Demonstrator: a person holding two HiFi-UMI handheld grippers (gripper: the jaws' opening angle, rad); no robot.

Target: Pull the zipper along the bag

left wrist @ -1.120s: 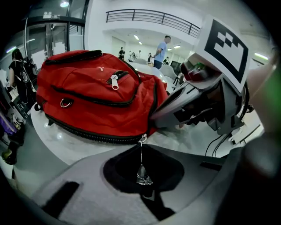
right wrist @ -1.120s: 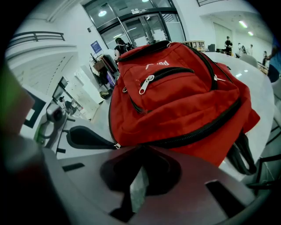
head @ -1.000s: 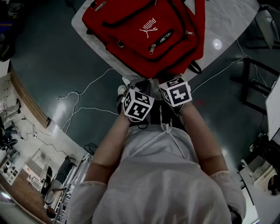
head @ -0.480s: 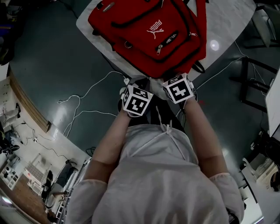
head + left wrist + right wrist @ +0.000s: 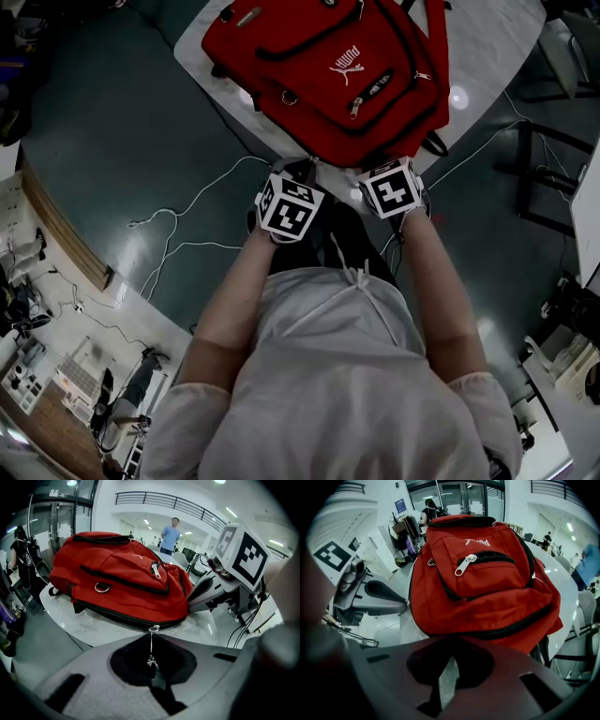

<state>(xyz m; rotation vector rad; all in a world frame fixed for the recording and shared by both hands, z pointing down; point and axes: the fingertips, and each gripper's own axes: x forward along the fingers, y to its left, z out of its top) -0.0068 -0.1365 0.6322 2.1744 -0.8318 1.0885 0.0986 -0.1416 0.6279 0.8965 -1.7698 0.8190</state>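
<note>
Two tongs sit at the near edge of the red cloth backpack. The left tongs are shut tight on the small silver zipper pull. The right tongs look pinched on the backpack's near hem, just beside them. The pull is thin, so I think it could slip out if tugged too hard or crooked. The zipper bends at the corner and might jam there. If the right tongs let go, the backpack could slide, since it lies at the rim of the smooth white stone bench. Below is a shiny dark floor with white cables. The room is big and bright, with people far off.
</note>
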